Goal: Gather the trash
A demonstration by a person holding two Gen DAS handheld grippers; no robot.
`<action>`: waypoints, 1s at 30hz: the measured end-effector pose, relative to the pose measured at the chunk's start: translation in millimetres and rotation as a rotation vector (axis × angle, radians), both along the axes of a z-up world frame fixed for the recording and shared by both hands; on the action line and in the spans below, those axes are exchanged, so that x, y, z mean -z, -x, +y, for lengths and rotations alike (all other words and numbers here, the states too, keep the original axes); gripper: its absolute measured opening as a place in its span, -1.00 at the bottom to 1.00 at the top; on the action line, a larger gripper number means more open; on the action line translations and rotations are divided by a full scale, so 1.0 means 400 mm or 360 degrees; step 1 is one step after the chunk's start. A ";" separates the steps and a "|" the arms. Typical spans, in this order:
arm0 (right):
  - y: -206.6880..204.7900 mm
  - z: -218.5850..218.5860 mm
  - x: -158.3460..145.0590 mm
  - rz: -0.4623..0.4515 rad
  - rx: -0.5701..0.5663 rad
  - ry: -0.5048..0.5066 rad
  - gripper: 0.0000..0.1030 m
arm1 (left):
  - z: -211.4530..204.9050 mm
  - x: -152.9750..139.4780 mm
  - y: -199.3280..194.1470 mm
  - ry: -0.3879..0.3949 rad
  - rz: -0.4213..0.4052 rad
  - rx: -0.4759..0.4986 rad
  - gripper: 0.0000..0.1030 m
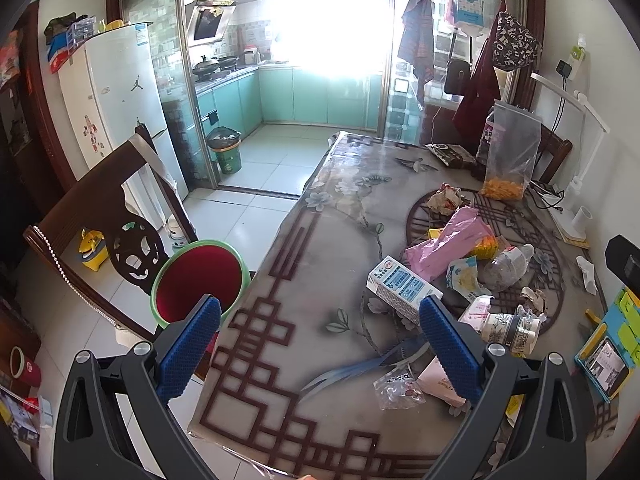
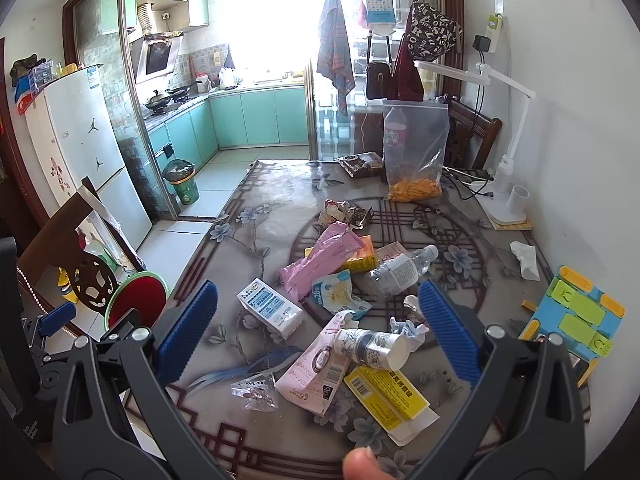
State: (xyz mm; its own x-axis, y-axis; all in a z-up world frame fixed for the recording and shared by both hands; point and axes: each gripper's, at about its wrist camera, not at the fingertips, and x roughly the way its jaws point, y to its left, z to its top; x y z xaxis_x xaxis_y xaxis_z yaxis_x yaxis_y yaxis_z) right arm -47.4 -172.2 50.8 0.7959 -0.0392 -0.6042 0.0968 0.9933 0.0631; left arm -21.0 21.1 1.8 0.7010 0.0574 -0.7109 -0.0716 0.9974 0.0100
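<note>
Trash lies scattered on the patterned table (image 2: 260,200): a white and blue milk carton (image 2: 270,308), a pink plastic bag (image 2: 320,256), a crushed clear bottle (image 2: 396,270), paper cups (image 2: 372,346), a pink wrapper (image 2: 316,372), a yellow box (image 2: 386,398) and a clear wrapper (image 2: 254,392). My right gripper (image 2: 320,332) hovers open above the cups and wrapper, holding nothing. My left gripper (image 1: 320,344) is open over the table's left edge, with the milk carton (image 1: 404,286) just beyond its right finger. A green bin with a red liner (image 1: 198,280) stands on the floor to the left.
A wooden chair (image 1: 116,216) stands beside the bin. A zip bag of orange snacks (image 2: 416,152), a white desk lamp (image 2: 506,168) and a blue and yellow stand (image 2: 576,312) occupy the table's far and right side. A fingertip (image 2: 362,464) shows at the bottom.
</note>
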 end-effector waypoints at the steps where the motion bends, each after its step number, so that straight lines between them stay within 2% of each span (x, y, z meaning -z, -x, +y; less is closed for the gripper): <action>1: -0.003 0.002 -0.002 0.0002 -0.0001 0.0001 0.93 | 0.001 0.000 -0.001 0.0000 0.0002 0.0000 0.85; 15: -0.027 0.009 0.013 0.0030 -0.0007 0.0002 0.93 | 0.017 0.022 -0.032 0.0005 0.0040 -0.0029 0.85; 30: -0.089 -0.033 0.036 0.0102 0.0050 0.0006 0.93 | 0.026 0.052 -0.083 0.0008 0.0091 -0.0055 0.85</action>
